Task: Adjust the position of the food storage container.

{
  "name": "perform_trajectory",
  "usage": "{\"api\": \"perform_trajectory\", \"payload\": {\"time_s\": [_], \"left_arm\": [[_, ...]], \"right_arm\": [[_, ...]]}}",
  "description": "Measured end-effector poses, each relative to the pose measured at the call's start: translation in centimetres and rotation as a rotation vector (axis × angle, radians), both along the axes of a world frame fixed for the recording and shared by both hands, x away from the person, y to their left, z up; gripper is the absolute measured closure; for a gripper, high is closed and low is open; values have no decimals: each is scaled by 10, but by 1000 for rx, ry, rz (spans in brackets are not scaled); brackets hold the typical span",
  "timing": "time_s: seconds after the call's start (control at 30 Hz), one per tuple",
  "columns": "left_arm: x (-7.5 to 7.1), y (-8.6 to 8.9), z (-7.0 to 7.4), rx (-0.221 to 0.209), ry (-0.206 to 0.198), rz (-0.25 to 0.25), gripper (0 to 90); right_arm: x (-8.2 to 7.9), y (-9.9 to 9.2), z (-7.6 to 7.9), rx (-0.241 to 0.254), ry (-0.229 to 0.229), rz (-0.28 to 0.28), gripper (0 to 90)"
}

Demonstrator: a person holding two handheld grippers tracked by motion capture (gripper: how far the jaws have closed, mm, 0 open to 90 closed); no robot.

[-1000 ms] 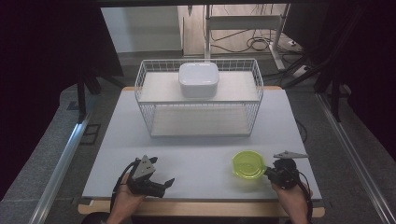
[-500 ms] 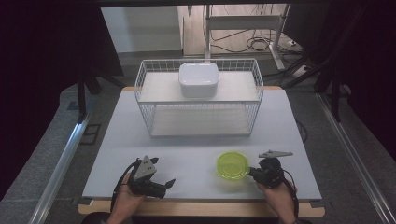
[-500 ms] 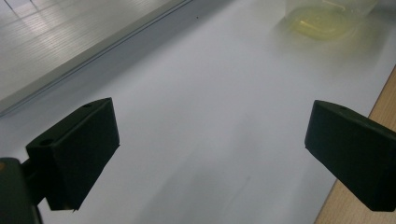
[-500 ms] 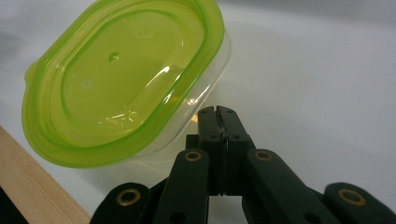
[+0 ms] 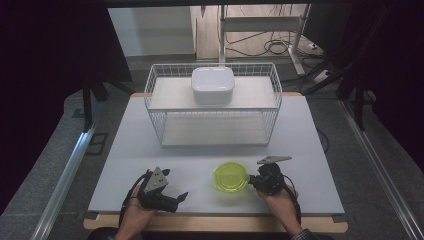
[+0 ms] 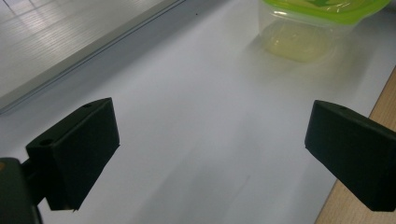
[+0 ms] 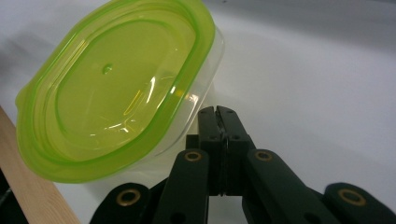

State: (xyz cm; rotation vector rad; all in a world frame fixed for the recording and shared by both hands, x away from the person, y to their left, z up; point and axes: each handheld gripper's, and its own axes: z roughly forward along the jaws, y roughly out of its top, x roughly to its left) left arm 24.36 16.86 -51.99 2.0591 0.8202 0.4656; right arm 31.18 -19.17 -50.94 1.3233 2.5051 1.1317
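My left gripper (image 5: 172, 199) rests near the front left edge of the table (image 5: 130, 145), its jaws spread wide apart with nothing between them. In the left gripper view those jaws frame bare white tabletop, and the tub (image 6: 308, 28) sits ahead of them, well apart. Behind, at the middle of the table, stands the wire basket (image 5: 212, 107) with a white box (image 5: 213, 85) inside it, toward the back. The tub (image 5: 230, 177), clear with a green lid, stands on the table in front of the basket, right of centre. My right gripper (image 5: 253, 181) is just beside the tub's right edge, its jaws pressed together. In the right gripper view its closed tips (image 7: 218, 116) lie against the tub's wall (image 7: 196, 114), under the lid's rim, gripping nothing.
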Motion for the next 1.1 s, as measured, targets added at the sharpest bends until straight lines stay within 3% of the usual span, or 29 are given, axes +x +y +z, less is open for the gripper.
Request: {"api": "perform_trajectory", "payload": {"time_s": [0.3,0.63,1.1], "left_arm": [[0,0,0,5,3,-1,27],[0,1,-1,10,6,0,27],[0,1,-1,14,12,-1,27]], "right_arm": [[5,28,-3,36,25,60,896],[12,58,-7,19,22,116,896],[13,44,-1,-12,-50,97,866]]}}
